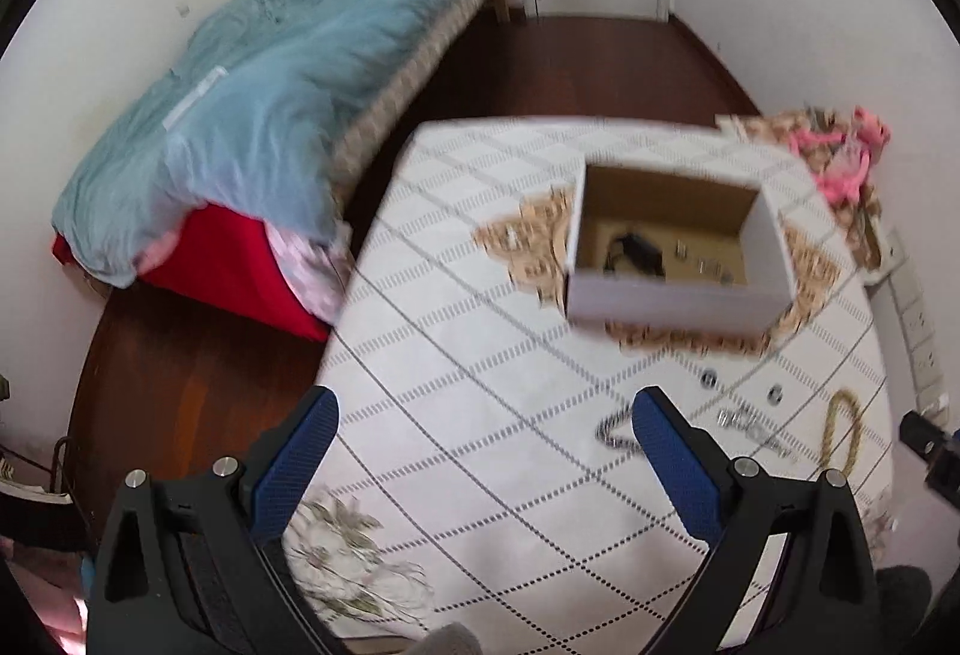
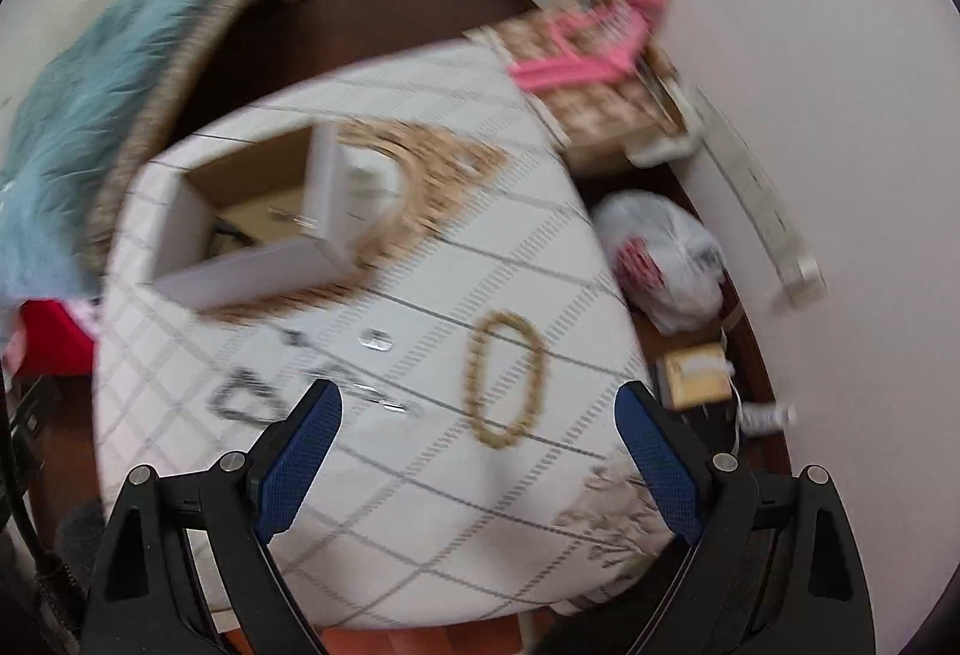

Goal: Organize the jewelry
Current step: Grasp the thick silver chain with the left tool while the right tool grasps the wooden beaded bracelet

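Far left in the left wrist view lies a bed [image 1: 252,126] under a rumpled light-blue quilt [image 1: 270,72], with red fabric [image 1: 240,265] showing beneath its near end and dark wooden floor [image 1: 180,385] around it. The left gripper [image 1: 483,466] hangs above the near part of the desk [image 1: 456,355], its blue-padded jaws spread wide with nothing between them. The desk wears a white cloth crossed by grey diamond lines.

Further right, an open cardboard box [image 1: 678,298] with white outer walls sits on a tan patterned patch of the cloth; a dark item and a few small shiny pieces lie on its brown bottom, too blurred to name. Nearer than the box, a dark beaded chain [image 1: 612,430] lies just beside the left gripper's right finger, then two small round metallic pieces [image 1: 710,379] and some small silvery bits, and at the far right a golden beaded loop [image 1: 840,436], all apart from one another on the cloth.

In the right wrist view, the right gripper [image 2: 477,466] also has its jaws wide apart and empty, hovering over the desk's near edge. The golden loop [image 2: 504,379] lies flat between the fingers' lines, beyond their tips. To its right, on the floor off the desk, sits a white plastic bag [image 2: 666,259].
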